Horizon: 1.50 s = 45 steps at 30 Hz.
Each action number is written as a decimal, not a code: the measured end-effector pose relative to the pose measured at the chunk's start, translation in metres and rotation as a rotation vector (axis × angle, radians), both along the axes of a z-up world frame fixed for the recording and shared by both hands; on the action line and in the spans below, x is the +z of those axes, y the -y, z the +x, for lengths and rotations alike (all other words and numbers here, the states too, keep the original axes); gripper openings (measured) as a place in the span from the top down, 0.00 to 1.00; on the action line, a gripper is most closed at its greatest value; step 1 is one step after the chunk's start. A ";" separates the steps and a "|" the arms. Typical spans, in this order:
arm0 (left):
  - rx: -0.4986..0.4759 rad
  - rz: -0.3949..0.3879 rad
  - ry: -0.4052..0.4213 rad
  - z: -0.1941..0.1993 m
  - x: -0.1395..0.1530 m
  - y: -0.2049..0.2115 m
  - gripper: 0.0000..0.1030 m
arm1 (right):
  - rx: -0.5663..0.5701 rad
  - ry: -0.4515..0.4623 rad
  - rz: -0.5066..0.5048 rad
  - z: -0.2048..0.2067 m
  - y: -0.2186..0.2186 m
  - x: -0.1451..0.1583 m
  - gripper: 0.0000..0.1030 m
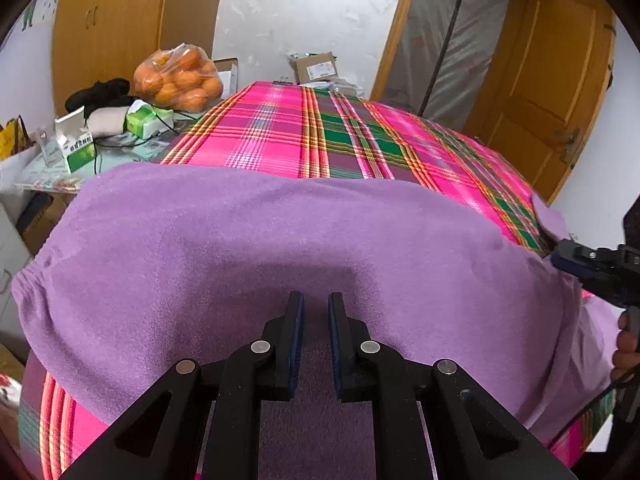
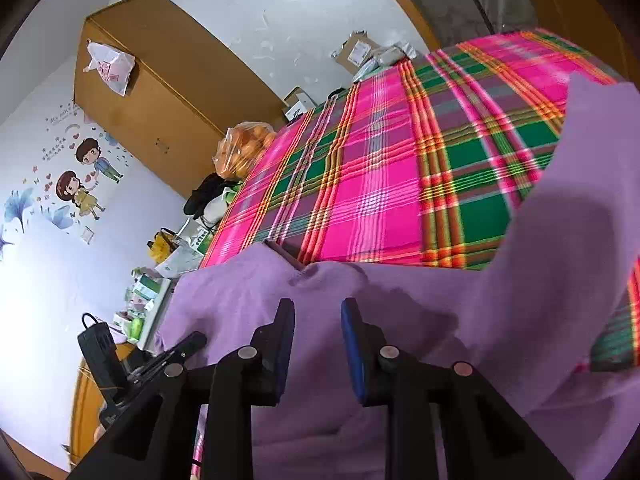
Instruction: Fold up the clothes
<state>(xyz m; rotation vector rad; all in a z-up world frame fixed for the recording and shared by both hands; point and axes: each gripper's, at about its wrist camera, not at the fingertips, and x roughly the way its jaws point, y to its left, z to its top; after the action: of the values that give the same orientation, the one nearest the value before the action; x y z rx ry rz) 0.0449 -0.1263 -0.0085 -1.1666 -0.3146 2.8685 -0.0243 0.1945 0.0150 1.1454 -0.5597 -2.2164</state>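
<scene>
A purple fleece garment (image 1: 280, 240) lies spread over the near part of a table under a pink and green plaid cloth (image 1: 280, 128). My left gripper (image 1: 316, 298) sits low over the garment's near middle. Its jaws stand a narrow gap apart with purple fabric filling the space between the pads. In the right wrist view, my right gripper (image 2: 316, 304) has its jaws wider apart over the same garment (image 2: 440, 300); cloth lies loosely between them. A flap (image 2: 580, 160) of the garment stands raised on its right. The right gripper (image 1: 560, 254) also shows at the garment's right edge.
A bag of oranges (image 1: 180, 80), cartons (image 1: 76, 148) and dark clothing (image 1: 100, 94) crowd the table's far left. A cardboard parcel (image 1: 316, 66) sits at the far end. A wooden door (image 1: 552, 92) stands on the right, a wardrobe (image 1: 112, 20) at back left. A hand (image 1: 626, 344) shows at right.
</scene>
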 end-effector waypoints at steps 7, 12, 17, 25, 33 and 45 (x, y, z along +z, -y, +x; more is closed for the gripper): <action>-0.007 -0.064 0.006 -0.005 0.003 -0.013 0.88 | -0.048 -0.034 0.050 0.015 -0.021 0.007 0.75; -0.025 -0.094 0.006 -0.009 0.004 -0.024 0.88 | -0.108 -0.072 0.095 0.029 -0.047 0.017 0.75; -0.049 -0.096 0.008 -0.013 0.006 -0.035 0.88 | -0.189 -0.111 0.153 0.041 -0.070 0.026 0.75; -0.071 -0.110 0.007 -0.019 0.010 -0.052 0.88 | -0.269 -0.120 0.228 0.053 -0.087 0.023 0.75; -0.091 -0.123 0.017 -0.025 0.012 -0.064 0.88 | -0.305 -0.110 0.300 0.047 -0.095 0.023 0.70; -0.108 -0.093 0.057 -0.035 0.007 -0.065 0.85 | -0.319 -0.046 0.407 0.003 -0.083 0.019 0.68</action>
<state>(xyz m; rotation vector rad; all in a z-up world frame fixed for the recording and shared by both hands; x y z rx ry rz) 0.0094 -0.0614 -0.0015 -1.2419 -0.1171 2.7879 -0.0212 0.2779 0.0344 1.2687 -0.2920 -2.7135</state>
